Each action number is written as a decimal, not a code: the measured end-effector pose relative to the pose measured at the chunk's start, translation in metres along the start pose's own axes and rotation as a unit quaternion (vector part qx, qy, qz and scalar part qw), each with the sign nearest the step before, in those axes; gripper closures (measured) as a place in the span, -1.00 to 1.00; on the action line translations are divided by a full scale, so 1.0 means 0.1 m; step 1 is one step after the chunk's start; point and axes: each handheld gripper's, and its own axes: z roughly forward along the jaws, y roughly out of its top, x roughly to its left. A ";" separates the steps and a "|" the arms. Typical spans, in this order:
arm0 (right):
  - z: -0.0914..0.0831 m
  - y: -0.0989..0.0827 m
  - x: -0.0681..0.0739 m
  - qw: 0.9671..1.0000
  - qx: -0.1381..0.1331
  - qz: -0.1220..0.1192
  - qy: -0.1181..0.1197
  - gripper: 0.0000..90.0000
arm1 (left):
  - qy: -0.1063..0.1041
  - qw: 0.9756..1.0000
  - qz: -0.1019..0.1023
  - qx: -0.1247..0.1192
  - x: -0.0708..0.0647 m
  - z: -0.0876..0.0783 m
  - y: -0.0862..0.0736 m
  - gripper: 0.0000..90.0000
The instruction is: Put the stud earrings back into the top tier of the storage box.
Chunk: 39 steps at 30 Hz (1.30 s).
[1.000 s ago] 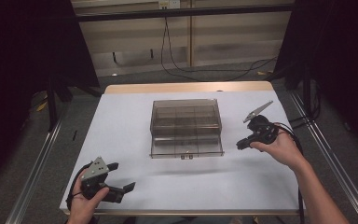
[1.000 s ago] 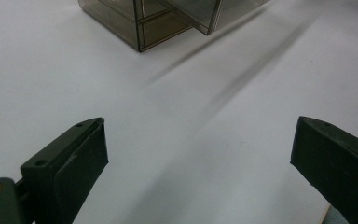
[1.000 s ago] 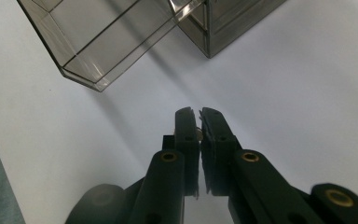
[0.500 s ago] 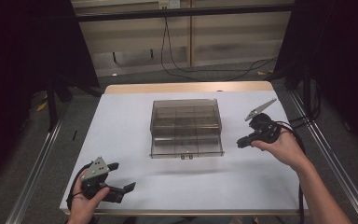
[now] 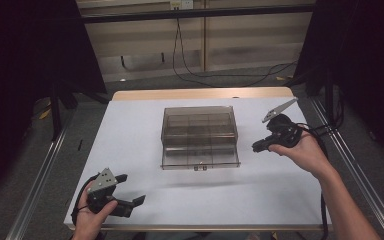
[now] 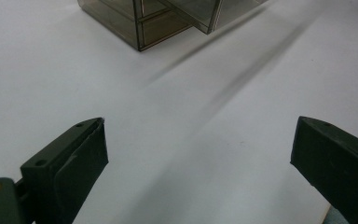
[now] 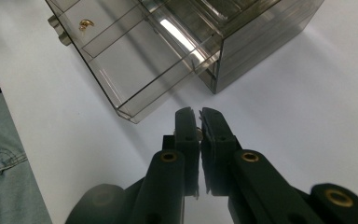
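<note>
Both claws were in hand over the white table top (image 5: 130, 130). Right gripper (image 5: 256, 147), lifted off the surface just beside the right side of the clear drawer box (image 5: 199, 125), had its jaws pressed together; in the right gripper view a small, pale bit seemed to sit between the pads (image 7: 198, 134), too small to name. Left gripper (image 5: 132, 189) lay low at the near left corner of the table, its jaws spread wide with nothing between them, well apart from the box.

That box stood about mid-table, a little toward the far edge, with its bottom drawer (image 5: 200, 157) pulled out toward the person. A small gold-coloured piece (image 7: 86, 23) lay inside the drawer near its front wall, close to the knob (image 5: 197, 167).

White covering ran almost to the near edge, where a strip of wood showed; a wooden band (image 5: 200, 93) also bordered the far side. Metal rails (image 5: 35, 185) flanked the table left and right. Beyond it were a grey floor, loose black cables (image 5: 190, 75) and a pale panelled wall, with dark curtains at both sides.

Bare surface lay on every side of the box, widest in the near half between the two hands.
</note>
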 end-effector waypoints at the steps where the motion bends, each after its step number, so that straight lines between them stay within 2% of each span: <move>1: -0.01 0.01 0.01 1.000 0.000 0.001 0.001 0.93 | 0.000 1.000 0.000 0.000 0.00 0.00 0.00 -0.92; 17: -0.06 0.23 0.15 0.999 -0.020 -0.024 0.019 0.93 | -0.002 1.000 -0.002 0.001 0.00 0.01 0.00 -0.92; 30: 0.04 0.50 0.31 0.998 -0.019 -0.050 0.038 0.93 | -0.002 1.000 -0.003 0.000 0.00 0.01 0.00 -0.92; 39: 0.19 0.68 0.44 0.996 -0.013 -0.071 0.051 0.93 | -0.003 1.000 -0.002 -0.001 0.00 0.00 0.00 -0.92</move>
